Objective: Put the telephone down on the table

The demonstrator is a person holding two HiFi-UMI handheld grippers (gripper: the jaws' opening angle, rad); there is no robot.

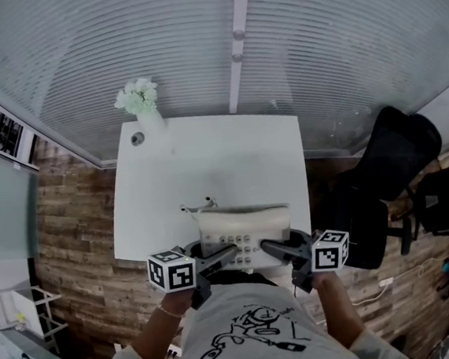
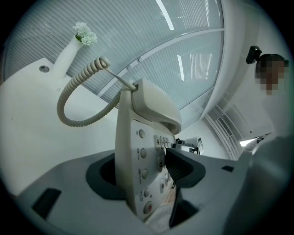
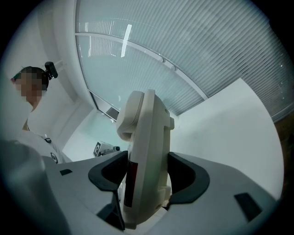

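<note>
A cream desk telephone (image 1: pixel 244 232) with its handset on top hangs over the near edge of the white table (image 1: pixel 208 168), held from both sides. My left gripper (image 1: pixel 228 253) is shut on its left side; in the left gripper view the keypad face (image 2: pixel 142 170) sits between the dark pads, and the coiled cord (image 2: pixel 73 98) loops away to the left. My right gripper (image 1: pixel 269 248) is shut on the right side; in the right gripper view the telephone's edge (image 3: pixel 144 174) stands upright between both pads.
A white vase with pale flowers (image 1: pixel 141 104) stands at the table's far left corner, beside a round cable hole (image 1: pixel 137 138). A black office chair (image 1: pixel 382 175) is to the right of the table. A ribbed glass wall runs behind it. The floor is wood.
</note>
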